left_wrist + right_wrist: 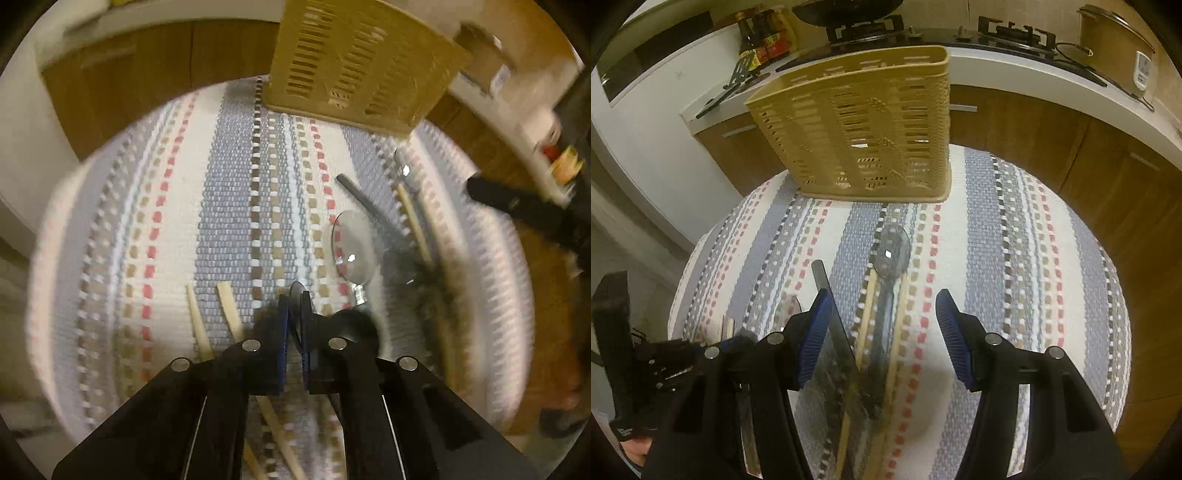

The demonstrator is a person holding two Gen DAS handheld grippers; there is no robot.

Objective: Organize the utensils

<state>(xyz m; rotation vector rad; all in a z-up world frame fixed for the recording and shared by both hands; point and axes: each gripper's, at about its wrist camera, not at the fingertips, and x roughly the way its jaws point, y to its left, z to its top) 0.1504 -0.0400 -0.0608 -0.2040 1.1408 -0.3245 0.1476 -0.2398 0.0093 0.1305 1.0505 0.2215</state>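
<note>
Between the left claw's pinched pads sits a spoon handle; right claw gapes.

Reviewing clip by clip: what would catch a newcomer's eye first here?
The tan slotted basket standing at the far edge of the striped cloth. Nearer, a spoon lies between chopsticks under the open right gripper. The left gripper is shut on a thin utensil handle.

A tan slotted basket stands upright on the striped mat's far edge. In front of it lie two spoons, pale chopsticks and a grey knife.
</note>
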